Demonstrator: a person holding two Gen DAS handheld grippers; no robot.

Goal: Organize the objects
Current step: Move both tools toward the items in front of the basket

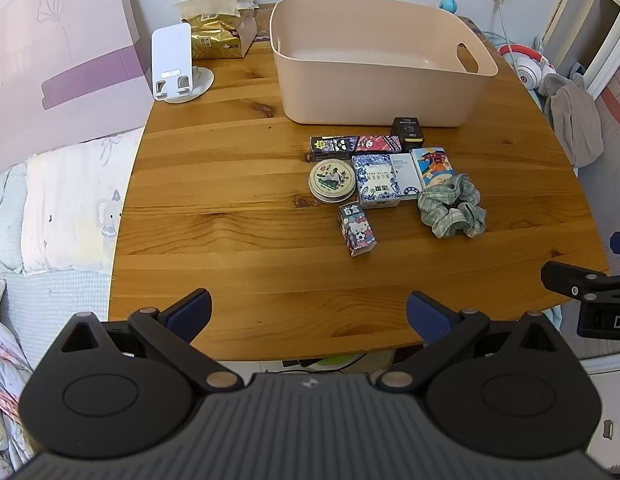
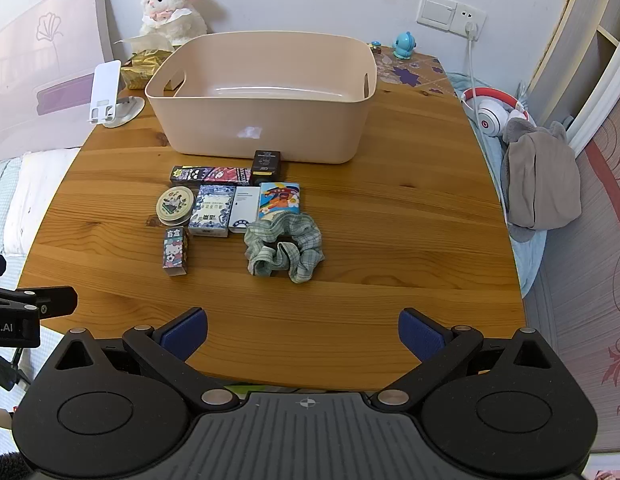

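Observation:
A beige bin (image 1: 373, 92) (image 2: 262, 128) stands empty at the back of the wooden table (image 1: 230, 240) (image 2: 389, 220). In front of it lie small items: a round tin (image 1: 332, 181) (image 2: 174, 205), a Hello Kitty box (image 1: 357, 229) (image 2: 176, 251), a blue-white box (image 1: 377, 180) (image 2: 211, 209), a white card box (image 2: 244, 209), a colourful box (image 1: 433, 166) (image 2: 279, 198), a long dark box (image 1: 355, 146) (image 2: 210, 174), a black box (image 1: 407, 133) (image 2: 266, 166) and a green plaid scrunchie (image 1: 451, 210) (image 2: 285, 249). My left gripper (image 1: 308, 314) and right gripper (image 2: 303, 334) are open and empty at the table's near edge.
A white phone stand (image 1: 174, 66) (image 2: 108, 94), a gold tissue box (image 1: 220, 36) and a plush lamb (image 2: 172, 8) stand at the back left. Headphones (image 2: 493, 114) and grey cloth (image 2: 537, 184) lie off the right edge. A bed (image 1: 58, 208) is at the left.

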